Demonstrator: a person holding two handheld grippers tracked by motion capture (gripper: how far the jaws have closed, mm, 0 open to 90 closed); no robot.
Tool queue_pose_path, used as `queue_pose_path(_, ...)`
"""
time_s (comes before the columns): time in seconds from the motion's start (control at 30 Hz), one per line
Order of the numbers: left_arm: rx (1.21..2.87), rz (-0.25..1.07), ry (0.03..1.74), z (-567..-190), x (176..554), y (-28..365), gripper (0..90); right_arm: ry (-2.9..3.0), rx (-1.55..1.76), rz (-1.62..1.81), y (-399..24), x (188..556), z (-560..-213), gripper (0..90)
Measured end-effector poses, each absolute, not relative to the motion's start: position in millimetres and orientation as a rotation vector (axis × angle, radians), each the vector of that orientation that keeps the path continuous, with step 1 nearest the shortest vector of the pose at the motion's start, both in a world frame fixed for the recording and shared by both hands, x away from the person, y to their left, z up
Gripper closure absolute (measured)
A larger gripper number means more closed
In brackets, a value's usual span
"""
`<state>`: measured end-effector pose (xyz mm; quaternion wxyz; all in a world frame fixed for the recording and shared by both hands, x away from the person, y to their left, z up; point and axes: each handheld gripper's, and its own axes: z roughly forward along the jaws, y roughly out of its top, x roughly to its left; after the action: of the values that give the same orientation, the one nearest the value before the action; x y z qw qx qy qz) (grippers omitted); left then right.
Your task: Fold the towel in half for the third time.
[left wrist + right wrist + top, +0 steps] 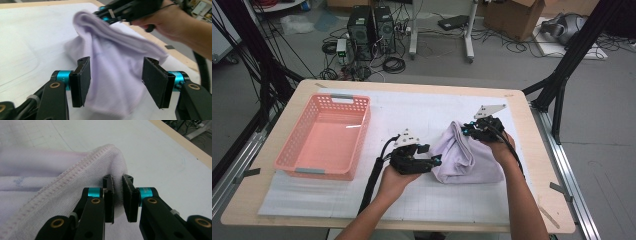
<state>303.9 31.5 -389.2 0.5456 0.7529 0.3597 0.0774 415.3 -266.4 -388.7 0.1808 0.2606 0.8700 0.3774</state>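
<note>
Bright, even light, soft shadows; towel (110, 67) motion-blurred in left gripper view.

Both forearms come up from the bottom of the high view, converging at centre frame. The left gripper (436, 160) sits just left of centre, pointing right, its jaws standing well apart with pads (83, 81) pressing on nothing. The right gripper (468, 130) is up and to the right, wrist bent inward, jaws pinched nearly together on a towel's (75, 177) stitched edge.
</note>
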Motion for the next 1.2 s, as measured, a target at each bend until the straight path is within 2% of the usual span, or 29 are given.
queue_pose_path(0.37, 1.791, 0.219, 0.944, -411, 305, 69, 40.2, 2.441, 0.730, 0.969, -286, 410, -398, 80.0)
queue_pose_path(0.47, 1.787, 0.232, 0.951, -414, 304, 76, 40.2, 2.417, 0.764, 0.956, -291, 408, -401, 73.5)
queue_pose_path(0.53, 1.786, 0.241, 0.945, -415, 304, 79, 40.1, 2.388, 0.836, 0.951, -295, 407, -401, 60.6)
queue_pose_path(0.67, 1.797, 0.262, 0.924, -416, 304, 82, 39.4, 2.295, 0.983, 0.956, -314, 395, -394, 53.5)
queue_pose_path(0.9, 1.795, 0.285, 0.897, -419, 306, 91, 39.0, 2.200, 1.100, 0.980, -340, 361, -386, 49.0)
queue_pose_path(1.2, 1.810, 0.294, 0.886, -423, 305, 100, 38.7, 2.236, 1.159, 1.105, -328, 318, -409, 39.0)
